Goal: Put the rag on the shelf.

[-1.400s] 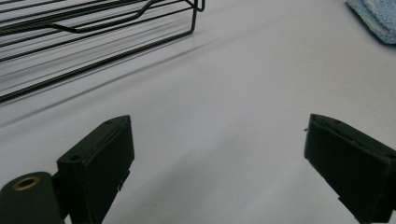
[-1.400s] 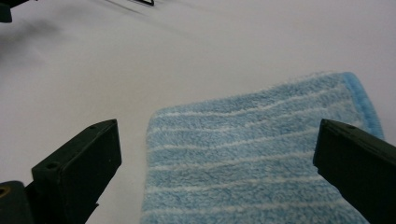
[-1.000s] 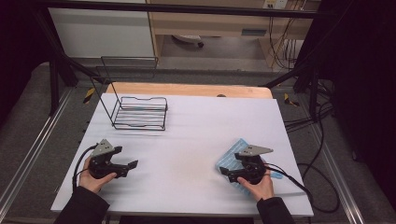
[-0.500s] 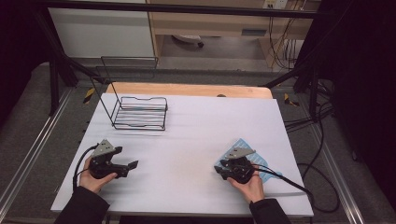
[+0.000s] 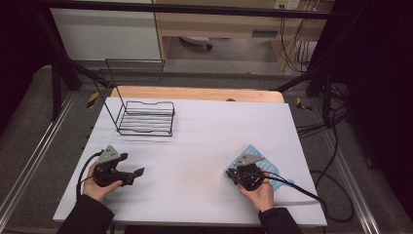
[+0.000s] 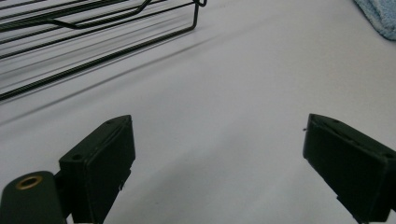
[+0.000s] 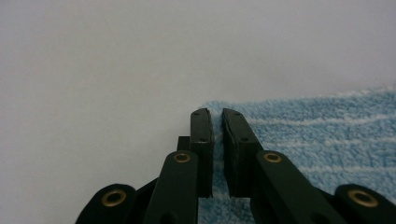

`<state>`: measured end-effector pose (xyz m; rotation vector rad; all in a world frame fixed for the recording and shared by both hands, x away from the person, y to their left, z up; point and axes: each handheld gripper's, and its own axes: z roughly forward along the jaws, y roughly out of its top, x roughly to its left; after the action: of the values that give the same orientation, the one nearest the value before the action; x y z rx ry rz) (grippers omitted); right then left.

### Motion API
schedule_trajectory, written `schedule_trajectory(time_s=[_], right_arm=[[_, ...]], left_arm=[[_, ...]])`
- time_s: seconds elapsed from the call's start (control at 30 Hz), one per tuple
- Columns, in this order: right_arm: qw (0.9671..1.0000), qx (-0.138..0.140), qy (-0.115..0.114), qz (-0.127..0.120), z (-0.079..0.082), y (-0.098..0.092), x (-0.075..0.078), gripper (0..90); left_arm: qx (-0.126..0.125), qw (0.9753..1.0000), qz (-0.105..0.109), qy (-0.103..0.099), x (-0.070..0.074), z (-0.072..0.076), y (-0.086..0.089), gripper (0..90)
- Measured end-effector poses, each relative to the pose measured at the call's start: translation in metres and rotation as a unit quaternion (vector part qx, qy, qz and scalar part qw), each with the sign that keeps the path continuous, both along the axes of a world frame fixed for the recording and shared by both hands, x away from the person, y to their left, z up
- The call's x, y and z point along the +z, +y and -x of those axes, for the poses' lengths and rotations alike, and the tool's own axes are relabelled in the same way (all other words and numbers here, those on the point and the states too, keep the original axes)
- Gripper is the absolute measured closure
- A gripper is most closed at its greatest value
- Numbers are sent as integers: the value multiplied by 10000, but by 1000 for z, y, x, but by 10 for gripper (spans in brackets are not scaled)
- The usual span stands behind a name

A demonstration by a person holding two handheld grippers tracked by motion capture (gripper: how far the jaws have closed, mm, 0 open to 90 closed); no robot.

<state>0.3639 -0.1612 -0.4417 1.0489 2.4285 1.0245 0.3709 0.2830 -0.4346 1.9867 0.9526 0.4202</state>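
A light blue terry cloth (image 5: 267, 165) lies flat on the white table (image 5: 204, 131) at the front right. My right gripper (image 5: 234, 173) rests on the cloth's left edge. In the right gripper view its jaws (image 7: 215, 115) are pressed together with the edge of the blue cloth (image 7: 317, 135) pinched between them. My left gripper (image 5: 132, 165) sits low over the table's front left, held by a hand. In the left gripper view its jaws (image 6: 215, 158) stand wide apart over bare table, with nothing between them.
A black wire rack (image 5: 146, 118) stands at the table's back left, and its wires (image 6: 93, 42) run ahead of the left gripper. A corner of the blue cloth (image 6: 379, 16) shows far off. Cables (image 5: 302, 190) trail off the right edge.
My right gripper has slid back toward the person and turned, ending at the cloth's left edge with its jaws closed on it. The left gripper has stayed put.
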Motion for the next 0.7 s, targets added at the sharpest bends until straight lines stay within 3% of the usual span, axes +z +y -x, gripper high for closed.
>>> schedule_trajectory(time_s=[0.23, 0.7], right_arm=[[9990, -37, 107, -434, -2, 0, 10, 837], [9968, 63, 134, -790, -9, 32, 21, 843]], left_arm=[[-11, 10000, -35, 1, 0, 0, 0, 89], [22, 10000, -11, -11, 0, 0, 0, 89]])
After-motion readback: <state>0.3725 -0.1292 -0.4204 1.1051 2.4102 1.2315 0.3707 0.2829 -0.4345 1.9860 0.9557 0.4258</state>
